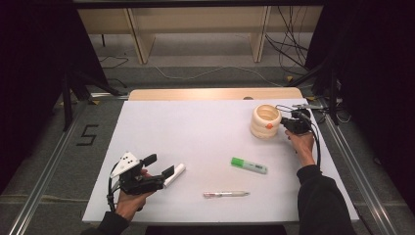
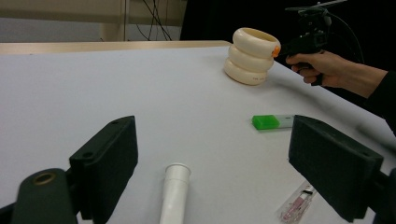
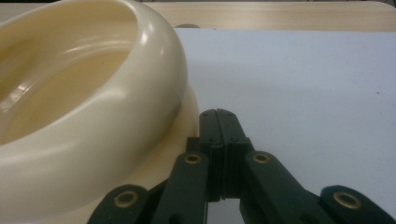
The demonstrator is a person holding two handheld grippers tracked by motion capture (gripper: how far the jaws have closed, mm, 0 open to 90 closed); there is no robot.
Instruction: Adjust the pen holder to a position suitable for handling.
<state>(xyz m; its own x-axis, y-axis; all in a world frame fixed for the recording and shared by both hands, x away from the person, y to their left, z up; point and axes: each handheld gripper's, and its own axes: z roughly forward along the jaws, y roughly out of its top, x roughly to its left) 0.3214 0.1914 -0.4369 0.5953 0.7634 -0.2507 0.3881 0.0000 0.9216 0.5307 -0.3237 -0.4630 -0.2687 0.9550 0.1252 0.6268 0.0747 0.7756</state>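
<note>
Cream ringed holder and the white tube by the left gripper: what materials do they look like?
Cream ringed holder: probably glazed ceramic or glossy moulded plastic; the right gripper view shows smooth bulging rings with sharp highlights, and the look alone leaves it open. White tube: likely matte plastic or rolled paper; even white, no shine, thin-walled open end. The left gripper is open around it.

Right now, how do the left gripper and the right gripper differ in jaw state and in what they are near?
The left gripper has its jaws wide apart, while the right gripper has its jaws pressed shut with nothing between them. The left gripper's jaws straddle a white tube lying flat, without pinching it; the right gripper sits beside the cream ringed pot, which stands upright. Both are hand-held over the white table.
</note>
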